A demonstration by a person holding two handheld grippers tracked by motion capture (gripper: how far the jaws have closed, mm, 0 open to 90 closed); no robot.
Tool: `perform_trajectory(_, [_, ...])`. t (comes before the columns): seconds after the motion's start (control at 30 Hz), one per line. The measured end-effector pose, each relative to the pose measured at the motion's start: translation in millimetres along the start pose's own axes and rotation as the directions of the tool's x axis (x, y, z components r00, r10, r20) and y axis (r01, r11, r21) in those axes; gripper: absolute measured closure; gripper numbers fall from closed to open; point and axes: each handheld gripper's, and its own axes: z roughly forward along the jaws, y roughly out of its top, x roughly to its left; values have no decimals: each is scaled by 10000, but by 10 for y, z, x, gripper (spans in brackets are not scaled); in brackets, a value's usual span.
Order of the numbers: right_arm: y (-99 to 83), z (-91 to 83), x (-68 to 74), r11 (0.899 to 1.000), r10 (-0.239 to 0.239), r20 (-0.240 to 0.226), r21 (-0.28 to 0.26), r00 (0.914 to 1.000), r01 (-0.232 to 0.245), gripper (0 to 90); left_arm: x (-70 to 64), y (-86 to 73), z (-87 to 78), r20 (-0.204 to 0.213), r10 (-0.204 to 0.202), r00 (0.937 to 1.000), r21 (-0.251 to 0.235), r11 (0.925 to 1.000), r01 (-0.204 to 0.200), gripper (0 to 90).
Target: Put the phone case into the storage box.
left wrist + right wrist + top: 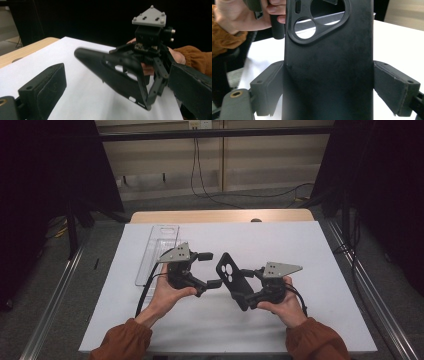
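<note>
A black phone case (231,279) with a camera cut-out near its top is held up off the white table sheet (310,250). My right gripper (248,288) is shut on its lower part; in the right gripper view the case (327,70) stands upright between that gripper's (332,86) two pads, which press on its long edges. My left gripper (210,270) is open, its fingertips just left of the case's top end. In the left gripper view the case (112,72) slants across beyond the open jaws, with the right gripper (147,75) behind it.
A clear plastic package (157,252) lies at the sheet's back left, behind the left hand. The wooden table edge (220,215) runs along the back. Cables cross the floor beyond, and dark curtains stand on both sides.
</note>
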Motion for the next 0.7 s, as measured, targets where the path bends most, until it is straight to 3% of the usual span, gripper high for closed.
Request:
perform_trajectory(0.2, [-3,4,13,9999,-105,-377,-109,9992,101,142,14,-28,-58,298,312,9991,439,9985,-325,16])
perform_trajectory(0.3, [-6,6,24,9999,-117,-648,-99,9978,111,142,39,-27,-77,168,302,9994,433,9986,-309,20])
perform_trajectory(0.47, [-14,29,45,9999,15,-1090,-109,9940,-27,142,49,-36,-74,356,363,9987,589,9975,-383,27])
perform_trajectory(0.7, [-34,64,51,10000,-26,-1271,49,9919,32,142,65,-32,-93,550,434,9975,603,9971,-467,26])
